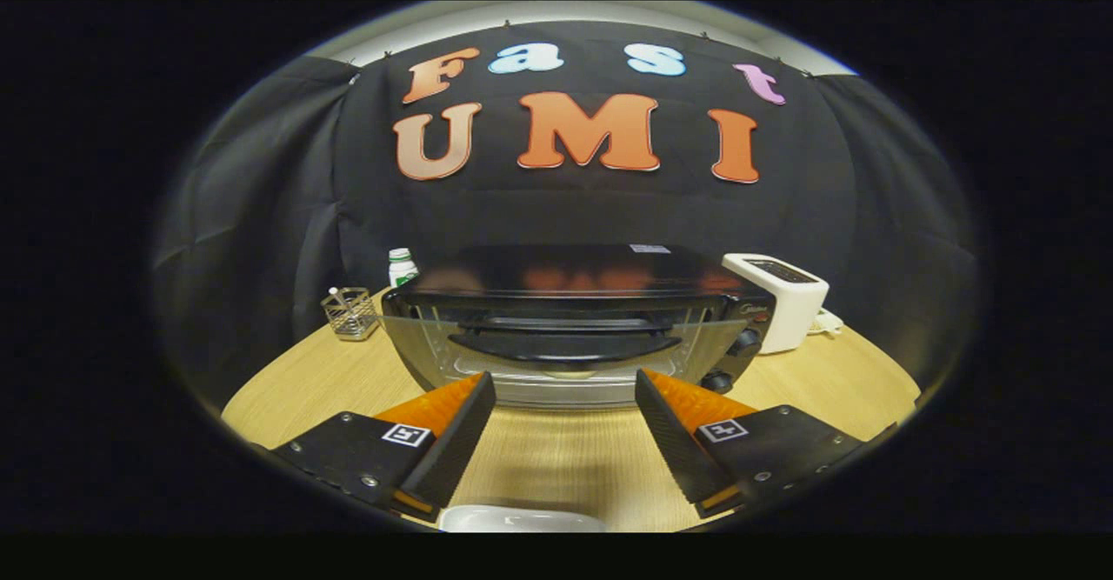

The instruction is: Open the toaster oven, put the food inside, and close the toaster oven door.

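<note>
A black toaster oven [574, 323] sits on a light wooden table [556, 467], facing the gripper [565, 436]. Its glass door [556, 350] appears closed, with a dark curved handle [565, 345] running across the front. Two round knobs [735, 358] are stacked on the oven's right side.

The gripper is held low over the table with its two fingers [452, 436] spread wide apart, holding nothing. The fingers have black ridged inner faces and orange backs. Their tips sit just short of the oven door, one toward each lower corner of the glass, with bare table between them.

Close beneath the gripper, between the bases of the fingers, is the edge of a white object [520, 519]; what it is cannot be told.

To the oven's right stands a white pop-up toaster [783, 297]. To its left are a small wire-mesh holder [350, 312] and, behind it, a white bottle with a green label [402, 267]. Black cloth hangs behind the table.
</note>
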The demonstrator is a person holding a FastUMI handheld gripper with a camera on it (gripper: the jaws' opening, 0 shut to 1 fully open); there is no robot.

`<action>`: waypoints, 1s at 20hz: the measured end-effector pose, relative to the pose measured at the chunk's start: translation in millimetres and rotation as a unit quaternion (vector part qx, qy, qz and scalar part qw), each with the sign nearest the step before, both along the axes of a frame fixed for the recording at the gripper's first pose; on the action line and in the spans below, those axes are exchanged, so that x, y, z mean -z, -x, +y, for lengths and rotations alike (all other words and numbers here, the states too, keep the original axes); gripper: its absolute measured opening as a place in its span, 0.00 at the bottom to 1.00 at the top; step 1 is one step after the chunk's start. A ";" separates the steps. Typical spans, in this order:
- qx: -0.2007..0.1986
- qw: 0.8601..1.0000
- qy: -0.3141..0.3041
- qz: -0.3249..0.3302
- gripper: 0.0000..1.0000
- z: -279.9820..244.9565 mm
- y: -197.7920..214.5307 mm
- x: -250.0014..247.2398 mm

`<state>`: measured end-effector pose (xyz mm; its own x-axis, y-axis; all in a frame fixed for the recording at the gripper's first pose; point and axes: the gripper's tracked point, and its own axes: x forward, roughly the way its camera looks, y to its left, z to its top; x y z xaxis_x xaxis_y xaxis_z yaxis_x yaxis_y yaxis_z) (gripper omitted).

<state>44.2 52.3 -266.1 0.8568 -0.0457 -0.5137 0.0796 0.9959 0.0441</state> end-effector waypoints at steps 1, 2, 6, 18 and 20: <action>0.000 1.000 -0.001 -0.006 0.96 0.8 -5.1 -1.7; 0.002 1.000 0.005 -0.016 0.96 -1.5 -10.2 -4.9; 0.003 0.999 0.017 -0.038 0.96 -3.7 -13.6 -17.6; -0.023 0.986 0.056 -0.157 0.96 -29.5 81.8 -125.4; -0.025 0.983 0.053 -0.172 0.96 -35.8 102.5 -139.2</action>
